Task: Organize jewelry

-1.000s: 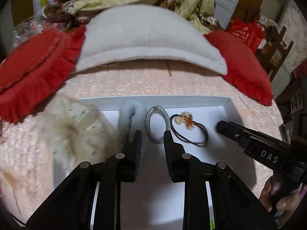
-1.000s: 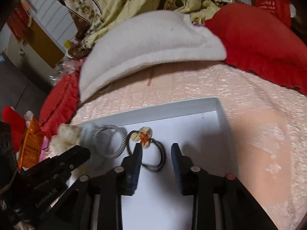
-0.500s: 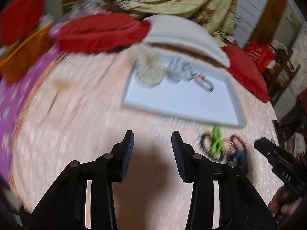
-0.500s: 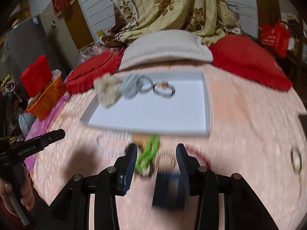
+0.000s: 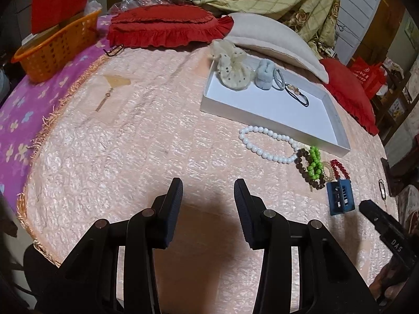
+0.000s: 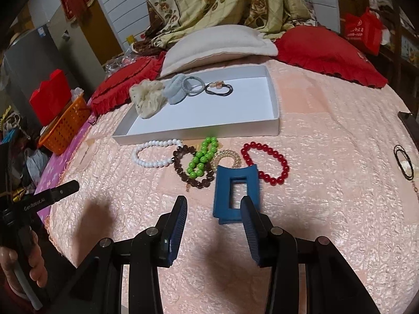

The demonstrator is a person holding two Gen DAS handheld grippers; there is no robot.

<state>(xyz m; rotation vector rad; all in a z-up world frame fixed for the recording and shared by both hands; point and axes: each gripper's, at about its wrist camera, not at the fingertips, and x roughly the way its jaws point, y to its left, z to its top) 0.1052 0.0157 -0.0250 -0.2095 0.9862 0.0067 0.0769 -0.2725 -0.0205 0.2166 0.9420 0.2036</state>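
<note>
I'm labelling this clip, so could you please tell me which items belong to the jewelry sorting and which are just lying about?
Belongs:
white tray
white bead bracelet
brown bead bracelet
green bead bracelet
red bead bracelet
blue hair claw

Lying about:
orange basket
red cushions
cream pillow

Bedspread (image 6: 327,136): pink quilted cloth, faint sheen. Tray (image 6: 199,130): matt white card. Red bead bracelet (image 6: 264,162): glossy. Hair claw (image 6: 235,191): smooth blue plastic. Scrunchie (image 6: 149,98): sheer cream cloth.
</note>
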